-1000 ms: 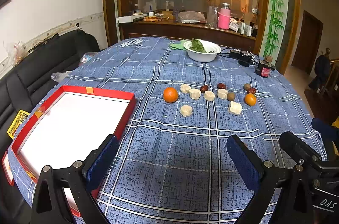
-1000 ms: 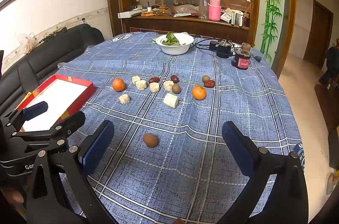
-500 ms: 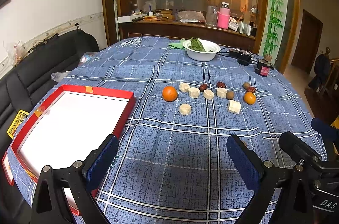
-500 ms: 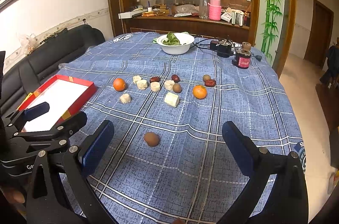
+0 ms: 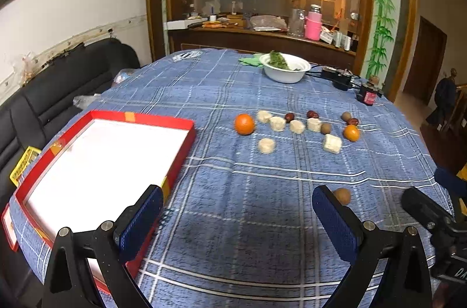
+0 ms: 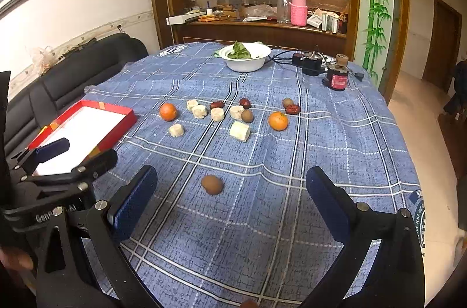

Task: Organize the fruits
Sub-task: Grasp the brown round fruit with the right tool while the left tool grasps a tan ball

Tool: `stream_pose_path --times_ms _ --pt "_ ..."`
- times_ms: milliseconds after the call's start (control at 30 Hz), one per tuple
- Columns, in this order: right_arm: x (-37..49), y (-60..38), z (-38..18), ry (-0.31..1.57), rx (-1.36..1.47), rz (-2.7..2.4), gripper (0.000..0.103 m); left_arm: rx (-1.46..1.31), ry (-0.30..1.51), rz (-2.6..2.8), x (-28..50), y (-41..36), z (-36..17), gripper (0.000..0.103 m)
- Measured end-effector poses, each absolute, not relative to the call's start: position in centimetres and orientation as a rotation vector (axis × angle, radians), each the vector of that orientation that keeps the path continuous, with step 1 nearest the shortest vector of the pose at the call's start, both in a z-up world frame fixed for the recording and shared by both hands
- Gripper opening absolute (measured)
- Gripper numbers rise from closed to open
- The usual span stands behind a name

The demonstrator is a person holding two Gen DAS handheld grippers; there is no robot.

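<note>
A lone brown kiwi (image 6: 212, 184) lies on the blue checked cloth just ahead of my open, empty right gripper (image 6: 230, 197); it also shows in the left wrist view (image 5: 342, 195) beside the right finger. My left gripper (image 5: 236, 216) is open and empty, near the corner of the red-rimmed white tray (image 5: 172, 121), which also shows in the right wrist view (image 6: 116, 109). Farther off lie two oranges (image 6: 168, 111) (image 6: 278, 121), several pale banana pieces (image 6: 240, 131), red dates (image 6: 217, 104) and two more kiwis (image 6: 247, 115).
A white bowl of greens (image 6: 245, 57) stands at the back of the round table, with a black power strip (image 6: 309, 64) and a red-labelled jar (image 6: 338, 74) to its right. A black sofa (image 5: 58, 92) lies beyond the table's left edge.
The left wrist view has shifted so the fruit group sits farther off and the lone kiwi now shows by its right finger. The right gripper has barely moved.
</note>
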State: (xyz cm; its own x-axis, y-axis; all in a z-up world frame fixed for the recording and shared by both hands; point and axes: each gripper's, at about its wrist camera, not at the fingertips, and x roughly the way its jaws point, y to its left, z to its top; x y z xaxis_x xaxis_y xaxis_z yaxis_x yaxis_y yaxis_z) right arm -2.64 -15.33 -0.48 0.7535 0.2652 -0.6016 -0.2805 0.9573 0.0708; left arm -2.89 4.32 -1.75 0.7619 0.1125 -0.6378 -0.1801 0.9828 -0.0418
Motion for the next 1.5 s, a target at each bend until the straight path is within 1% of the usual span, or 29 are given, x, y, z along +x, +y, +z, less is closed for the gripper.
stream_pose_path --times_ms 33,100,167,200,267,333,367,400,467,500,567,600,633,700,733,900,1100,1200,1233,1267,1300,1500 --pt "-2.8 -15.6 -0.8 0.656 -0.021 0.304 0.102 -0.115 0.689 0.161 -3.0 4.9 -2.1 0.102" --pt "-2.7 -16.2 -1.8 0.681 -0.013 0.306 0.098 -0.135 0.701 0.16 -2.9 5.6 -2.7 0.1" --pt "-2.4 -16.6 -2.8 0.713 -0.007 0.303 0.091 -0.151 0.724 0.15 -2.8 6.1 -3.5 0.089" --pt "-2.4 -16.8 -3.1 0.723 -0.004 0.305 0.084 -0.155 0.735 0.147 -2.7 6.2 -3.9 0.088" --pt "-1.7 -16.6 -3.9 0.758 -0.006 0.319 0.078 -0.162 0.752 0.149 -2.5 6.3 -4.4 0.088" --pt "-1.0 -16.0 -4.4 0.783 -0.012 0.338 0.076 -0.161 0.756 0.147 -2.4 6.3 -4.8 0.088" --pt "-0.7 -15.8 -4.5 0.79 -0.017 0.347 0.071 -0.159 0.755 0.148 -2.3 6.3 -4.8 0.088" --pt "-0.5 -15.3 -4.8 0.796 -0.027 0.361 0.068 -0.158 0.754 0.149 -2.3 6.3 -4.8 0.088" --pt "0.2 -14.0 -5.1 0.807 -0.052 0.394 0.057 -0.159 0.757 0.154 -2.0 6.4 -4.9 0.088" --pt "0.8 -13.1 -5.4 0.819 -0.074 0.41 0.055 -0.159 0.76 0.157 -1.8 6.4 -5.0 0.088" --pt "2.0 -11.9 -6.1 0.845 -0.101 0.42 0.045 -0.156 0.766 0.157 -1.3 6.5 -5.1 0.088" --pt "2.4 -11.5 -6.4 0.857 -0.108 0.424 0.043 -0.153 0.768 0.157 -1.1 6.5 -5.1 0.088" --pt "2.9 -11.2 -6.9 0.873 -0.117 0.424 0.039 -0.149 0.77 0.157 -0.8 6.4 -5.2 0.088" --pt "4.0 -10.7 -7.9 0.916 -0.13 0.424 0.025 -0.142 0.777 0.15 -0.2 6.1 -5.3 0.088" --pt "4.4 -10.7 -8.2 0.934 -0.131 0.424 0.024 -0.135 0.783 0.144 0.3 5.8 -5.4 0.088" --pt "4.7 -11.4 -8.0 0.921 -0.097 0.434 0.024 -0.095 0.81 0.121 4.6 4.0 -5.6 0.086" --pt "5.5 -14.1 -7.0 0.876 0.016 0.411 0.023 -0.076 0.878 0.075 11.0 1.9 -7.0 0.074" --pt "5.8 -14.9 -7.0 0.873 0.059 0.416 0.023 -0.078 0.914 0.072 13.3 1.6 -8.3 0.061" --pt "5.9 -15.0 -7.0 0.872 0.067 0.42 0.023 -0.052 0.904 0.083 13.5 1.5 -8.4 0.055" --pt "5.8 -15.1 -6.9 0.868 0.074 0.428 0.023 -0.053 0.895 0.077 13.5 1.5 -8.3 0.026" --pt "5.8 -15.1 -6.8 0.865 0.078 0.433 0.023 -0.066 0.889 0.061 13.5 1.6 -8.2 0.024" --pt "5.6 -14.9 -6.6 0.85 0.081 0.452 0.023 -0.142 0.879 -0.009 11.5 2.8 -7.7 0.025"
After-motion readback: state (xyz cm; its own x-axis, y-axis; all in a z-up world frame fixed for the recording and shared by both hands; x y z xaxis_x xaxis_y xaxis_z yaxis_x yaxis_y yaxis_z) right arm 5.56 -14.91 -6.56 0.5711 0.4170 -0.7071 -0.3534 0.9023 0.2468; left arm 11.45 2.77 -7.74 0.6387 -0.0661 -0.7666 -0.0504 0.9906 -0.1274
